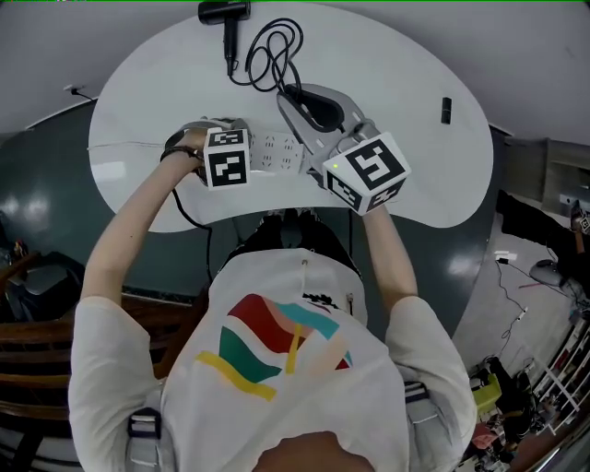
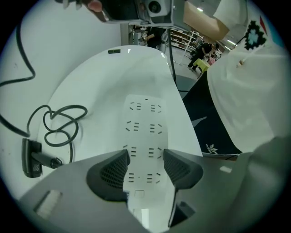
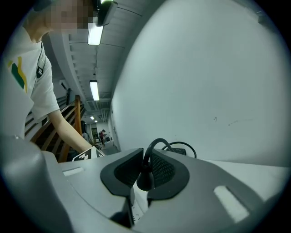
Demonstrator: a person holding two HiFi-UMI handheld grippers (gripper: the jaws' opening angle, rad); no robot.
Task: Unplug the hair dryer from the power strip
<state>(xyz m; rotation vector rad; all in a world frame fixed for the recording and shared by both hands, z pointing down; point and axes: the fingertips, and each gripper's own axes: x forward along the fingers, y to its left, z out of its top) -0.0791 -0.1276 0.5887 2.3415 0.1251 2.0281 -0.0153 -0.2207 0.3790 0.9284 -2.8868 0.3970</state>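
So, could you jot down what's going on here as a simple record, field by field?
left gripper: points down, clamped across the power strip
right gripper: shut on the black plug, held above the strip
plug state: looks pulled out of its socket
hair dryer: lies at the far edge of the table, with its cord coiled beside it

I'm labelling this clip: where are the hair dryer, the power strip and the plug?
hair dryer [image 1: 224, 11], head view, on its black body.
power strip [image 2: 144, 119], left gripper view, on its white socket face.
plug [image 3: 144, 178], right gripper view, on its dark body.
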